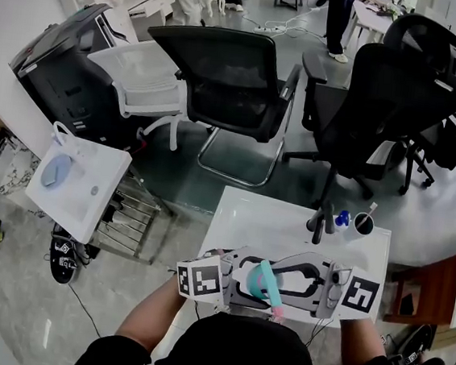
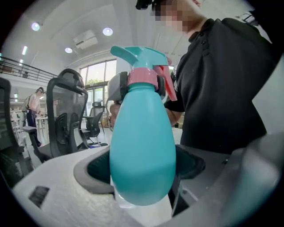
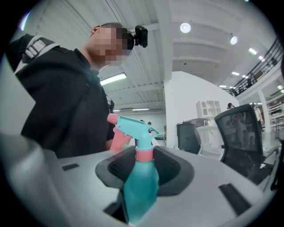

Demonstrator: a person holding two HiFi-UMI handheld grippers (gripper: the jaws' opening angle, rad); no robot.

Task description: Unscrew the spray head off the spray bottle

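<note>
Spray bottle (image 1: 262, 277) is held up off the white table (image 1: 249, 212), low centre of the head view, close to the person's chest, with one gripper on each side. Left gripper (image 2: 143, 166): jaws clamped on the teal belly of the bottle. Right gripper (image 3: 144, 165): jaws closed around the pink collar (image 3: 144, 154) just under the spray head (image 3: 133, 126). So both grips look set. The head is still on, the collar sits flush on the bottle neck with no gap visible, and the pink trigger is still attached. I can't tell whether the thread is loosened at all. Remaining, as I judge it: turn the collar off and lift the head free.
</note>
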